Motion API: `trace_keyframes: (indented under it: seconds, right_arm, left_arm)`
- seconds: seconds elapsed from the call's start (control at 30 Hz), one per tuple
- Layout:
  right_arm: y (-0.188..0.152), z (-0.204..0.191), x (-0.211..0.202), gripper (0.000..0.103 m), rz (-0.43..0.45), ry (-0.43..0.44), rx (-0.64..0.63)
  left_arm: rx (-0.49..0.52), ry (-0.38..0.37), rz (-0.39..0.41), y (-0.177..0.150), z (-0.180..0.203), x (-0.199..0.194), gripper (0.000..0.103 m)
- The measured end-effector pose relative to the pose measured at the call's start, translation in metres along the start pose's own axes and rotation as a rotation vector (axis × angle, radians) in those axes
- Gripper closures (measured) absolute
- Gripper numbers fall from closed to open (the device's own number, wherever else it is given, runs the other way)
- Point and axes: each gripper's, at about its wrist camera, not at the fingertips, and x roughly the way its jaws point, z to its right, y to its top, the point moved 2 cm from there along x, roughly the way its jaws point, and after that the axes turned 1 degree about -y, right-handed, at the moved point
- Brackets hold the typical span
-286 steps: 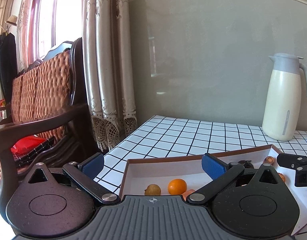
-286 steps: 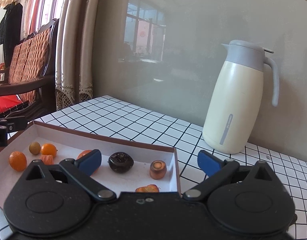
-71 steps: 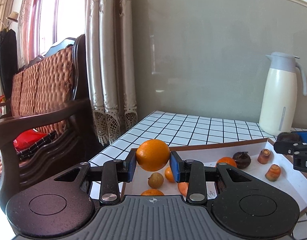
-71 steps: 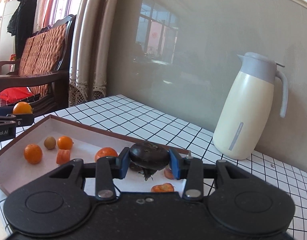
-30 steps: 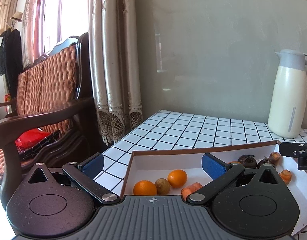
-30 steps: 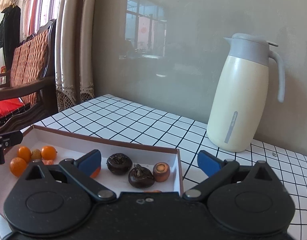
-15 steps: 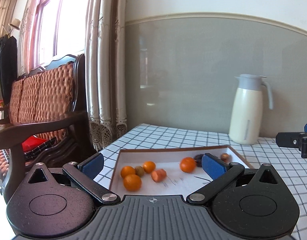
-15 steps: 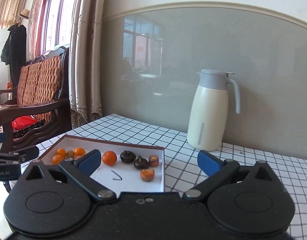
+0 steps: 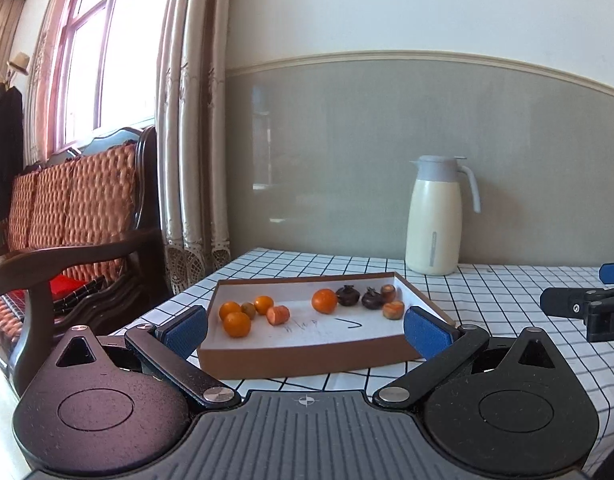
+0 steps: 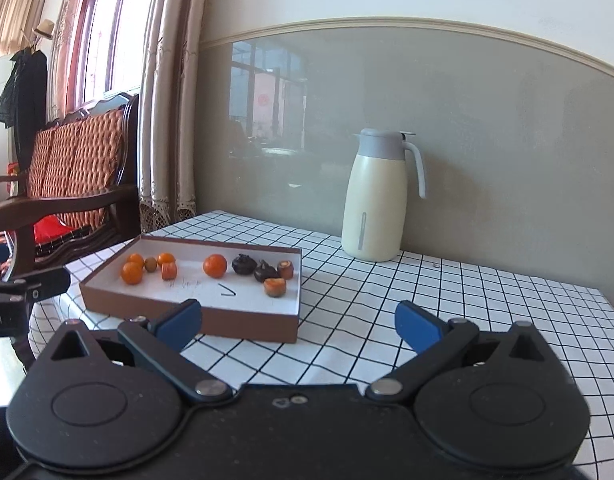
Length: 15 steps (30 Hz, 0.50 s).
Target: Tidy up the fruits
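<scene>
Fruits sit sorted inside brown-walled tray (image 10: 195, 322) on checked table (image 10: 427, 292) — oranges (image 10: 132, 273) clustered left, dark fruits (image 10: 243, 264) right. Left gripper (image 9: 305, 330) and right gripper (image 10: 297, 320) hover nearest, jaws wide, empty, short of tray. Sorting looks finished; lone orange (image 10: 215, 266) mid-tray possibly next. Cream jug (image 10: 377, 196) beyond.

Box (image 9: 307, 354) on checked table (image 9: 507, 320), near its left edge. Inside, at left: oranges (image 9: 236, 324) clustered with one carrot piece (image 9: 278, 315). At right: two water chestnuts (image 9: 359, 297) side by side, two carrot pieces (image 9: 391, 304) beside them. Thermos jug (image 9: 435, 216) behind box, against wall. Wooden bench (image 9: 67, 220) left of table.
</scene>
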Motion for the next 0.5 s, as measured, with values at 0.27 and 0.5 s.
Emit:
trace_keyframes:
  seconds: [0.27, 0.5]
  right_arm:
    - [-0.017, -0.006, -0.016, 0.006, 0.059, -0.018, -0.026]
    - [-0.020, -0.002, -0.015, 0.006, 0.054, -0.028, -0.012]
  left_arm:
    - [-0.023, -0.015, 0.049, -0.018, -0.001, -0.013, 0.000]
    - [-0.035, -0.021, 0.033, -0.019, 0.000, -0.008, 0.000]
